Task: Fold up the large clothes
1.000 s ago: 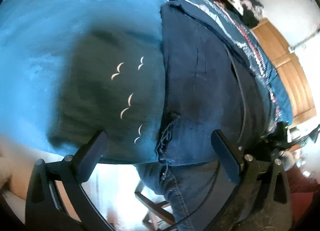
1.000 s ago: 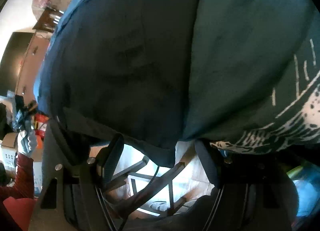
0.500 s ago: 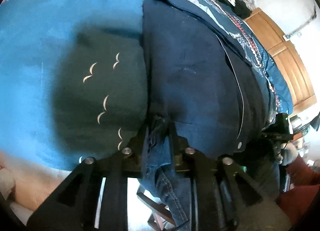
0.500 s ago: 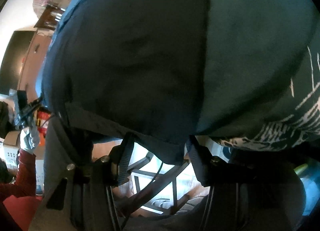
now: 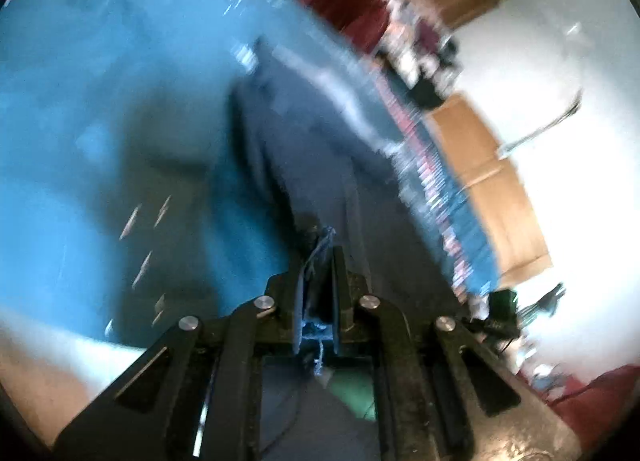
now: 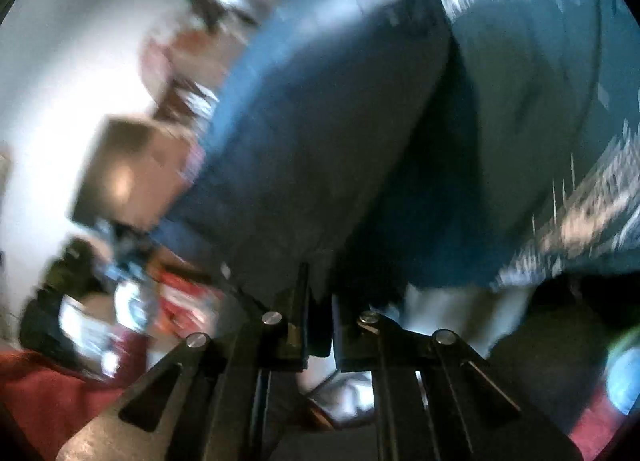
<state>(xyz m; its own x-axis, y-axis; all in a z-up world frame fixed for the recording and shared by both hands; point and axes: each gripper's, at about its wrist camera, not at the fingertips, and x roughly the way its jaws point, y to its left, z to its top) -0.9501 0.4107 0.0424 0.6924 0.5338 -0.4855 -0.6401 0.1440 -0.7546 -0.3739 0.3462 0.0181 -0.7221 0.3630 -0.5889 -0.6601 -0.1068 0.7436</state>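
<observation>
Dark blue jeans (image 5: pixel 320 165) lie stretched over a blue bedspread (image 5: pixel 120 81). My left gripper (image 5: pixel 316 261) is shut on a frayed denim edge, with loose threads showing between its fingers. In the right wrist view the jeans (image 6: pixel 320 141) fill the middle, and my right gripper (image 6: pixel 318 281) is shut on their near edge. Both views are blurred by motion. A dark green printed garment (image 6: pixel 540 121) lies beside the jeans on the right; in the left wrist view the same green garment (image 5: pixel 168 229) with pale marks lies left of the jeans.
Wooden cabinet doors (image 5: pixel 488 181) and a white wall (image 5: pixel 560 81) stand beyond the bed on the right. A dark red heap (image 5: pixel 344 1) sits at the far side. A brown box (image 6: pixel 128 173) and cluttered items (image 6: pixel 120 301) appear left of the bed.
Both grippers went from open to shut on the near edge of the jeans. They now pull the denim up and away from the bed edge, and both views swing and blur.
</observation>
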